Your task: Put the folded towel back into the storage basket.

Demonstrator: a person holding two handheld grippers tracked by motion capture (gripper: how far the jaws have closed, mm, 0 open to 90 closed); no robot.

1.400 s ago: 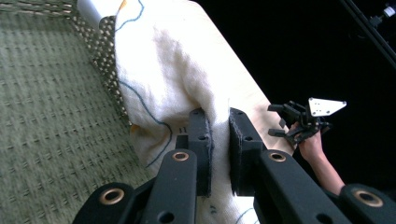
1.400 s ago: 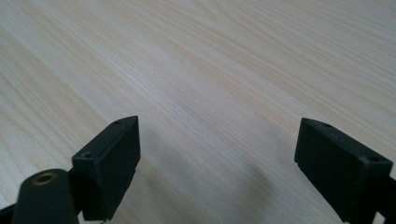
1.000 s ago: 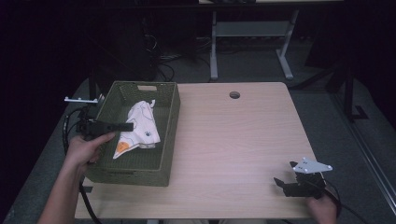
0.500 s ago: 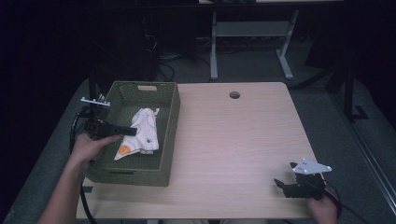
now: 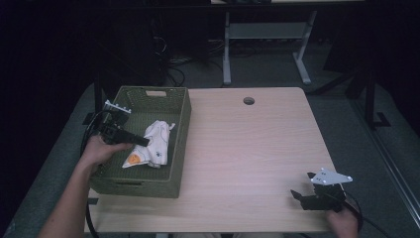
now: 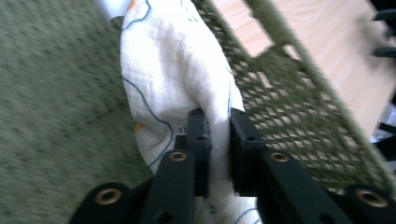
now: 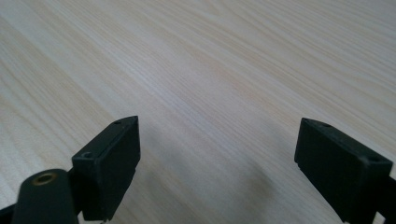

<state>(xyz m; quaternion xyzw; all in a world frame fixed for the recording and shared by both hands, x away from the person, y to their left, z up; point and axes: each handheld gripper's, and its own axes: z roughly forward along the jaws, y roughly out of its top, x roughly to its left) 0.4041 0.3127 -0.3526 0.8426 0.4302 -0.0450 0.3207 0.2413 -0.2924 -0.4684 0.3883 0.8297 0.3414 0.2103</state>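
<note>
Left gripper [image 6: 217, 140] fingers [image 6: 198, 140] pinch the white cloth [image 6: 173, 79] inside the basket [image 5: 181, 119] at the worktop's left edge; right gripper [image 7: 217, 158] fingers gape, empty. Thin fold may slip or snag the mesh.

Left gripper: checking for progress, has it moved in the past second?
Yes. The left gripper has moved further along the basket toward its far end, jaws closed on the cloth.
</note>
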